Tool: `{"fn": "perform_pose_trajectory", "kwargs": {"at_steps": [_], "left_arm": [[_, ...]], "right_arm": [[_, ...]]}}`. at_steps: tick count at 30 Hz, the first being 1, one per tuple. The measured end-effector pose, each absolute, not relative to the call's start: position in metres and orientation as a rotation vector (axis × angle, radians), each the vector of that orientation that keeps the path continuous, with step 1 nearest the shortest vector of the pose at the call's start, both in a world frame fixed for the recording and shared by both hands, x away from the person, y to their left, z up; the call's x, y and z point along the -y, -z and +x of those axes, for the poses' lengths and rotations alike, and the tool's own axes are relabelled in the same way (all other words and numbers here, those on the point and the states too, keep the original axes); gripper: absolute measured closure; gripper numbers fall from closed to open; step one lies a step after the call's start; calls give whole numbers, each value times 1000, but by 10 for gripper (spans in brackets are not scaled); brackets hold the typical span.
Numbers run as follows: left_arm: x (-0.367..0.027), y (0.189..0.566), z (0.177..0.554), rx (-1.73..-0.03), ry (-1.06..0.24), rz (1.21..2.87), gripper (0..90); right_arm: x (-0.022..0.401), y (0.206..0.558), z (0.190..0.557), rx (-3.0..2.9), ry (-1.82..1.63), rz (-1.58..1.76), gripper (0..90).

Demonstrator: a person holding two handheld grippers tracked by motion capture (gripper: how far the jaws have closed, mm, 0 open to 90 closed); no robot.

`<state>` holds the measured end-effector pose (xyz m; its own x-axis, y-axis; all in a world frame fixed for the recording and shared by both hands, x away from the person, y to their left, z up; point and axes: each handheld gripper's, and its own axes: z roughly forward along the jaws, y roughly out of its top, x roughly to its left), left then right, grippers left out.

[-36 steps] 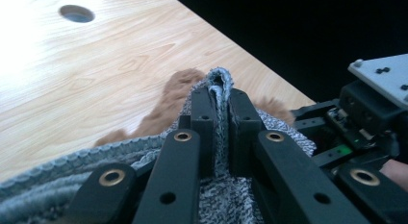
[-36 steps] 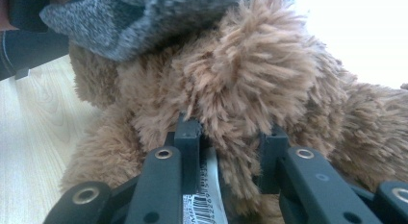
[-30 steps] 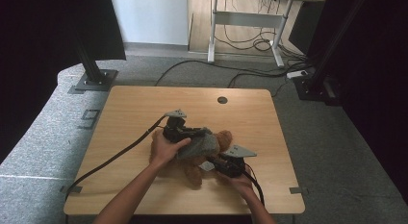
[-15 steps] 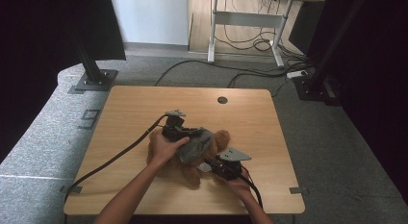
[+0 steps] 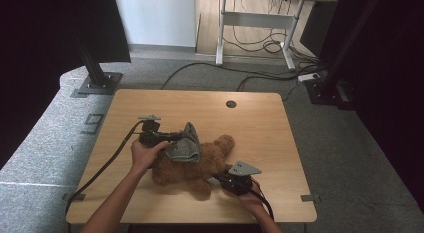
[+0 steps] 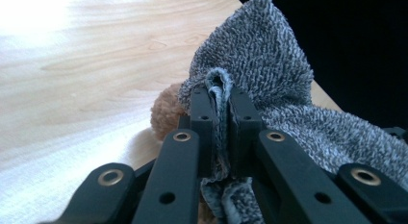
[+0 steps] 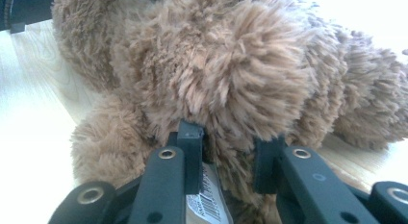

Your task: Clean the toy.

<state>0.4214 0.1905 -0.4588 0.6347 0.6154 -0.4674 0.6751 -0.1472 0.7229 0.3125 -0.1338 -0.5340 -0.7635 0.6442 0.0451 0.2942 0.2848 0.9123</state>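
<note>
A brown teddy bear (image 5: 212, 160) lies on the wooden table (image 5: 250, 118). Draped over the bear's left side is a grey terry cloth (image 5: 184, 147). My left gripper (image 5: 176, 137) is shut on a folded edge of that cloth (image 6: 269, 65), which is pinched between the pads (image 6: 222, 104). A bit of brown fur (image 6: 166, 111) shows just behind them. My right gripper (image 5: 216, 180) sits at the bear's near side, shut on a plush limb of the bear (image 7: 231, 65). Fur bulges between the jaws (image 7: 228, 152), and a white barcode tag (image 7: 204, 202) hangs beside them.
A round cable hole (image 5: 231, 104) sits near the table's far edge. Black stand bases (image 5: 97, 85) (image 5: 327, 90) flank the table on the floor. Cables and a white desk frame (image 5: 255, 40) lie beyond. My left gripper's cable (image 5: 107, 163) trails off the table's front left.
My left hand has moved leftward, drawing the grey cloth with it toward the bear's left side. The right hand and the bear have stayed put.
</note>
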Motion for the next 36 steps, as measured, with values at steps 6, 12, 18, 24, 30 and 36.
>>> {"fn": "perform_pose_trajectory", "kwargs": {"at_steps": [6, 12, 18, 24, 30, 36], "left_arm": [[-182, 462, 418, -1010, 87, 1844, 827], [-176, 466, 416, -992, 118, 1837, 827], [-173, 468, 415, -987, 118, 1838, 827], [-173, 469, 414, -983, 122, 1842, 827], [-170, 469, 413, -977, 135, 1842, 826], [-157, 457, 411, -928, 150, 1854, 826]], "right_arm": [[136, 530, 310, -2188, -1495, 864, 538], [155, 506, 318, -2111, -1659, 1034, 321], [146, 490, 345, -2166, -1684, 1084, 237], [123, 497, 367, -2303, -1562, 1139, 172], [123, 506, 366, -2343, -1571, 1183, 384], [119, 509, 354, -2329, -1570, 1103, 528]]}}
